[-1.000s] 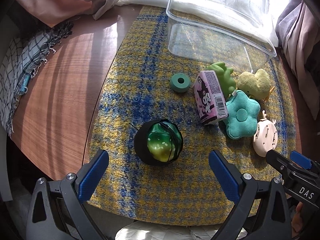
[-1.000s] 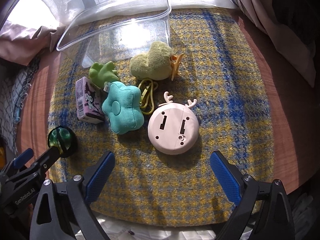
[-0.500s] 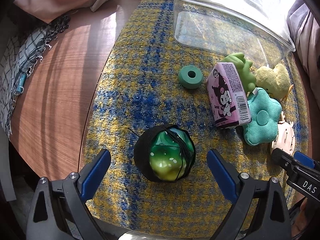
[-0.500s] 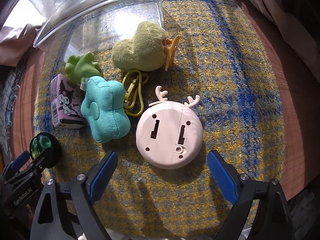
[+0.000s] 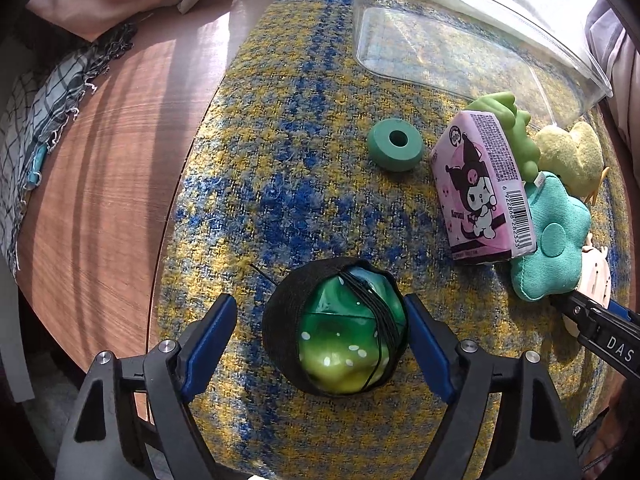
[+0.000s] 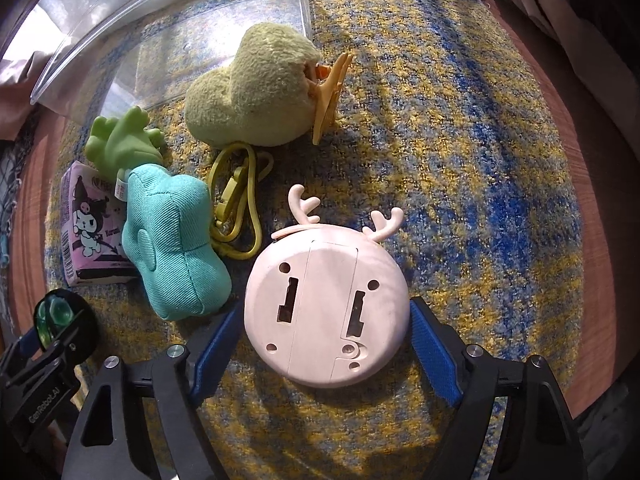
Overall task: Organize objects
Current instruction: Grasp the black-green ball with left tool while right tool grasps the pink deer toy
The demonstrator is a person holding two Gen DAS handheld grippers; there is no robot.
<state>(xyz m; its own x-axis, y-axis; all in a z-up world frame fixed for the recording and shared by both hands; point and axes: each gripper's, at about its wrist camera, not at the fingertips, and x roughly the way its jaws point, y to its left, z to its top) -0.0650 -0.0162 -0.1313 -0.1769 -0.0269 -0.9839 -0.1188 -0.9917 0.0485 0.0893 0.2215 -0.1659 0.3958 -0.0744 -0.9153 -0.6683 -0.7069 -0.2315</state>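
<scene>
My left gripper (image 5: 320, 344) is open, its blue pads on either side of a black spool with a green centre (image 5: 336, 328), right pad close to it. My right gripper (image 6: 322, 356) is open around a round pink disc with antlers (image 6: 326, 312), lying back-up. A pink Kuromi box (image 5: 482, 184), a teal flower cushion (image 6: 172, 244), a green rubber toy (image 6: 120, 140), a yellow-green plush duck (image 6: 256, 100) and a green ring (image 5: 396, 148) lie on the yellow-blue cloth (image 5: 280, 200). A clear plastic bin (image 5: 460, 40) stands behind them.
The cloth covers a round wooden table (image 5: 100, 180). A checked scarf (image 5: 36, 112) and pink fabric (image 5: 100, 4) lie at the table's left and back. A yellow-green lanyard clip (image 6: 236, 204) lies between the cushion and the pink disc.
Both grippers have moved forward and down. The spool now sits between the left pads and the pink disc between the right pads; both jaws have narrowed a little.
</scene>
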